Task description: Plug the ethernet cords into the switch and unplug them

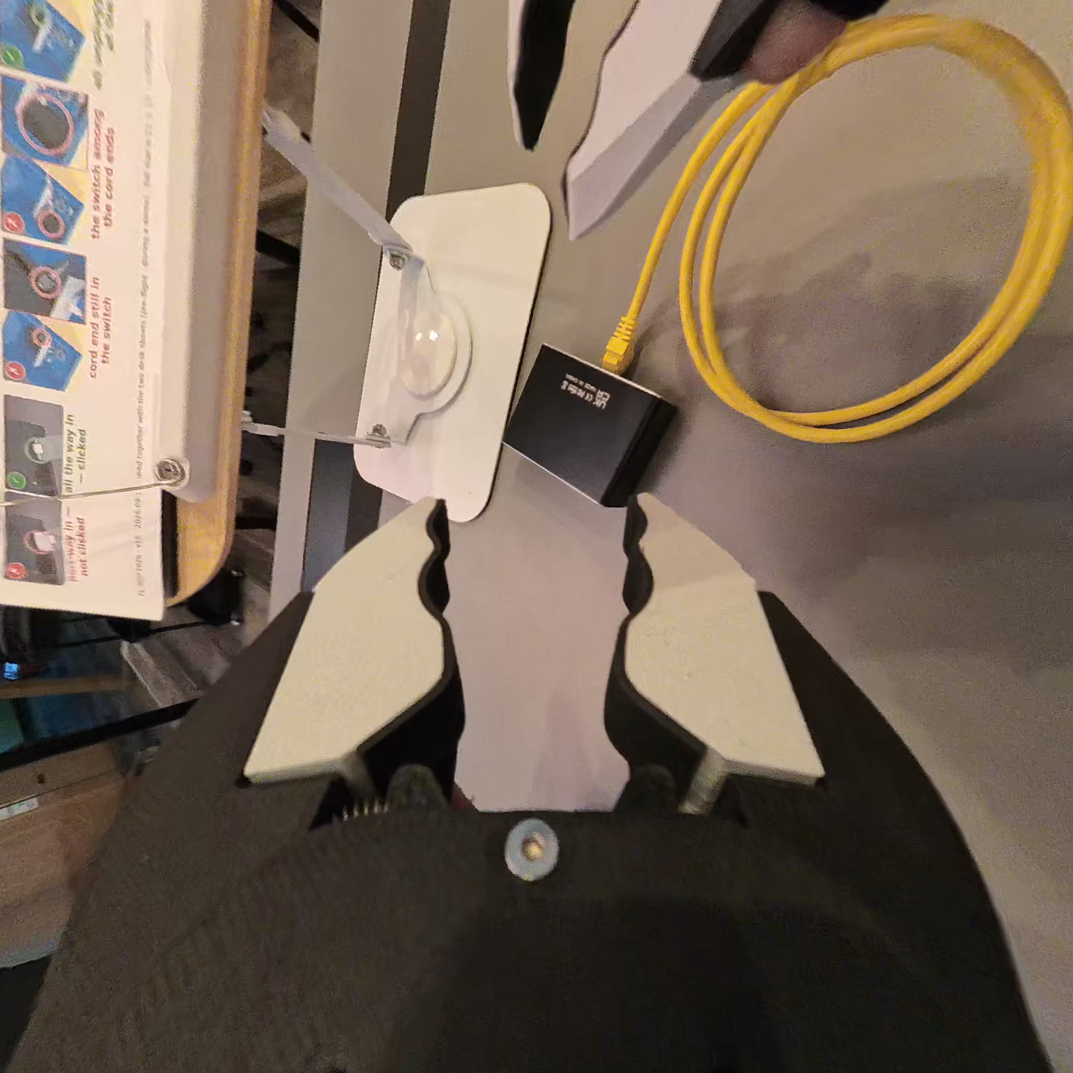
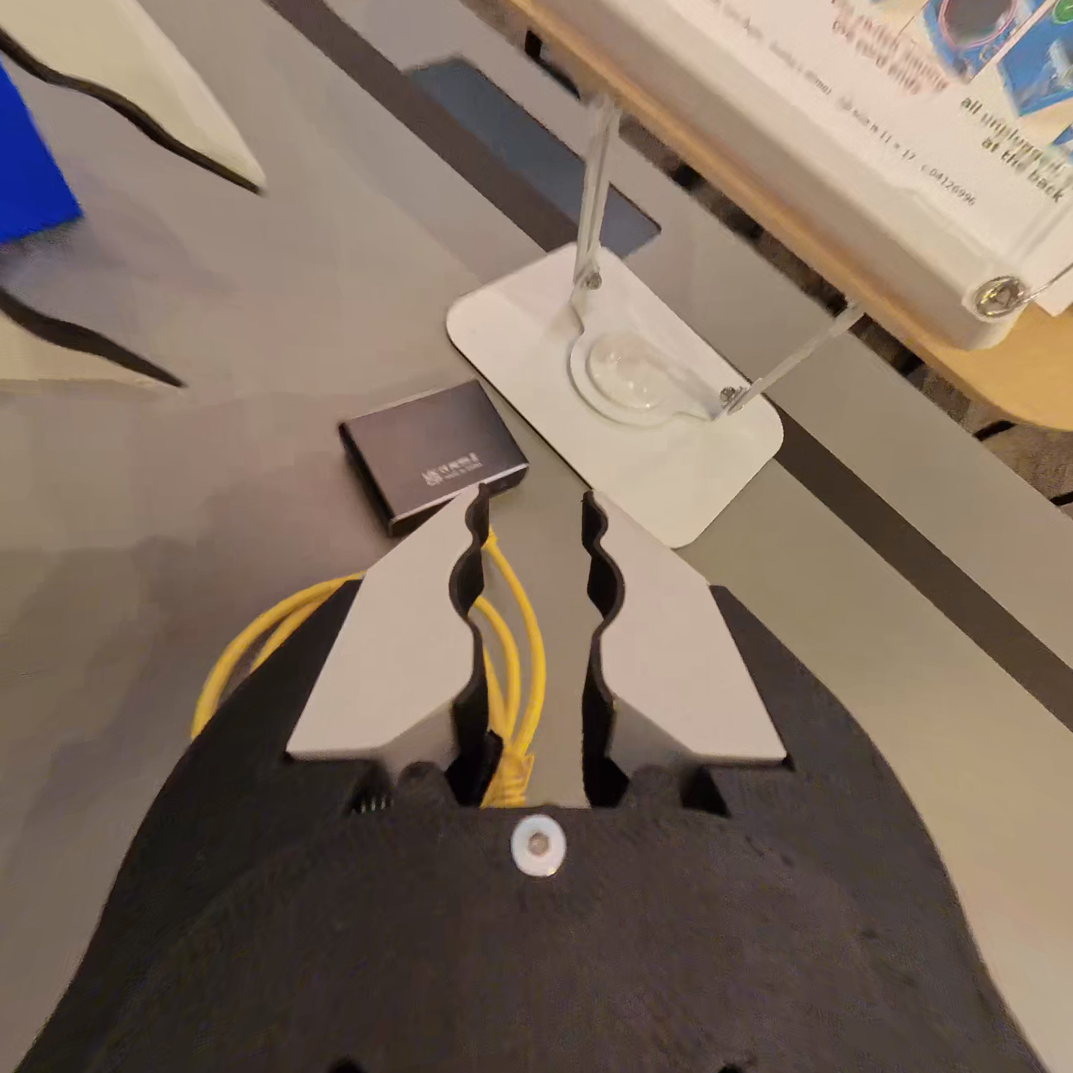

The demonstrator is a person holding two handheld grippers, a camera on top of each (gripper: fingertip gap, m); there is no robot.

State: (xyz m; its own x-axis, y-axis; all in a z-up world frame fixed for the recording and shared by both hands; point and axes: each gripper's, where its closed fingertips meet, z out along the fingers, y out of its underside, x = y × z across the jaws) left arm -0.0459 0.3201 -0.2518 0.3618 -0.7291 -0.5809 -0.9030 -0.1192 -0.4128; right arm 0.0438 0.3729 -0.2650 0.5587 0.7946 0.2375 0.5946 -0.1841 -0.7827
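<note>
Grey table (image 1: 871, 580) fills the frame, and at its far edge stands a white stand (image 1: 464, 348) carrying a printed instruction sheet (image 1: 87, 290) on thin metal arms. Left gripper (image 1: 531, 517) hovers low over the table, fingers spread wide with nothing between them. Right gripper (image 2: 531, 505) hangs over the cable, fingers also parted and gripping nothing. The yellow ethernet cable (image 1: 871, 261) lies coiled in loops on the table, beside the switch. The small black switch (image 1: 586, 429) sits flat, touching the stand's base plate. One yellow plug (image 1: 618, 348) rests right at the switch's edge; whether it's seated, I can't tell.
</note>
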